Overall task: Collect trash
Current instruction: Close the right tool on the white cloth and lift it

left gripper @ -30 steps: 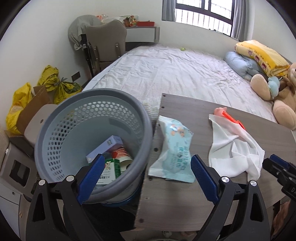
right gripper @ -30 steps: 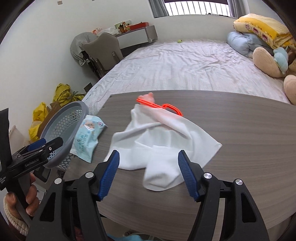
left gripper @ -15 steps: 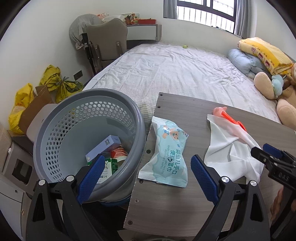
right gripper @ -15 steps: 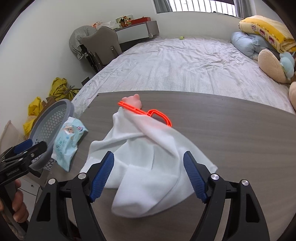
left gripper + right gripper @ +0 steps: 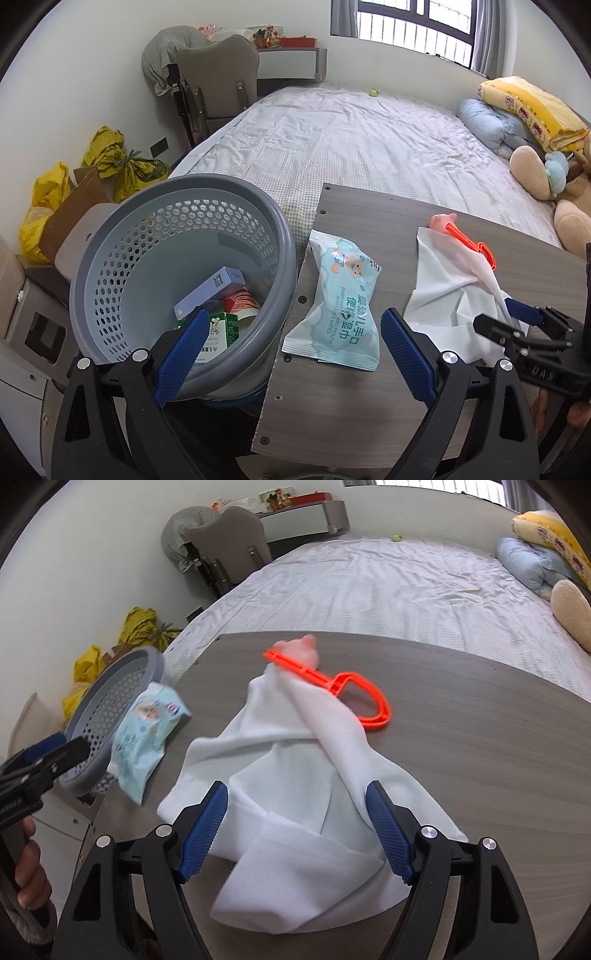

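While the right gripper (image 5: 297, 823) hangs over the crumpled white cloth (image 5: 295, 812) on the grey wooden table (image 5: 480, 760), its jaws stand wide after opening, the cloth between the blue pads but not pinched. Just beyond the cloth lies an orange plastic scoop (image 5: 354, 698) with a pink toy pig (image 5: 301, 651). Wide too and empty, the left gripper (image 5: 291, 354) hovers between the grey perforated bin (image 5: 122, 266), holding cartons, and the wet-wipes pack (image 5: 340, 306) at the table's edge.

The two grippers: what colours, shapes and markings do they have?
Both the left gripper and the right gripper have black angular frames with silver screws and two ribbed blue pads. White lettering, too small to read, marks each body.
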